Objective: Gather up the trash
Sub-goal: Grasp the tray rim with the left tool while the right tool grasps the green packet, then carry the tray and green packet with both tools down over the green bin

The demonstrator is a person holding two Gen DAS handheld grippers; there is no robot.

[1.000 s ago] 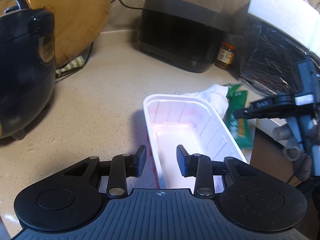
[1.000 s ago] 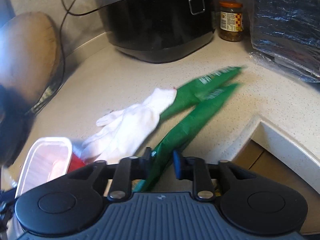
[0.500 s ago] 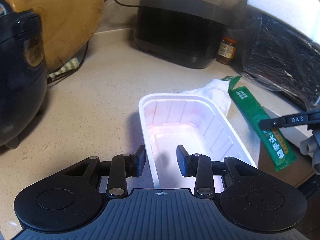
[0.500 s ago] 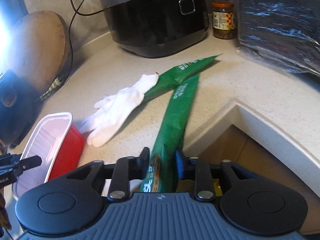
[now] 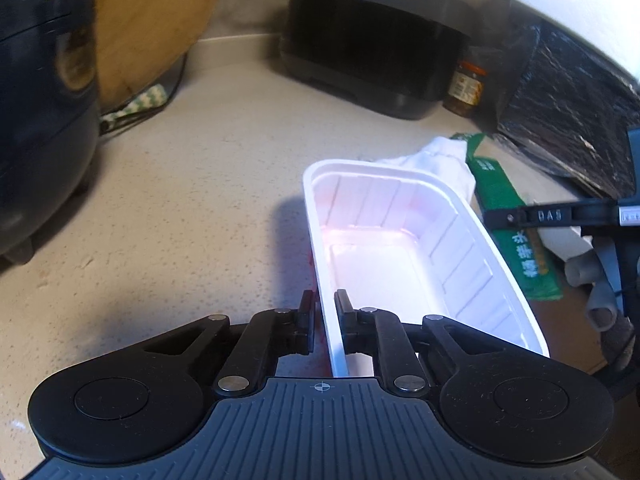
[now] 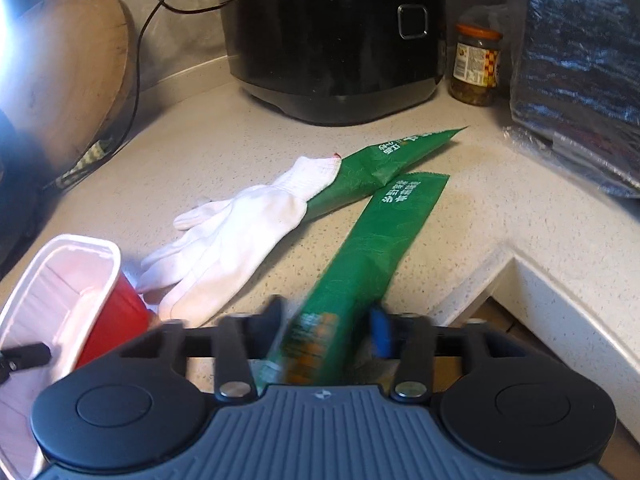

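Note:
A white plastic tray (image 5: 400, 184), red on the outside (image 6: 120, 312), stands on the counter. My left gripper (image 5: 324, 320) straddles the tray's near left wall, jaws closing, pads against it. A white glove (image 6: 232, 240) lies behind the tray, partly over one green packet (image 6: 392, 152). A second, long green packet (image 6: 384, 232) runs toward the counter's edge. Its blurred near end lies between the fingers of my right gripper (image 6: 328, 320), whose jaws stand apart and do not pinch it. One right finger (image 5: 540, 216) shows in the left wrist view.
A black rice cooker (image 6: 332, 40) and a jar (image 6: 476, 68) stand at the back. A dark foil bag (image 6: 580, 60) fills the right side. A wooden board (image 5: 152, 12) and a black appliance (image 5: 40, 100) are at the left. The counter's inner corner edge (image 6: 520, 268) drops off.
My left jaws have come together on the tray's wall. My right jaws, pinched on the long green packet a second ago, have spread apart, and the packet lies closer to the counter's edge.

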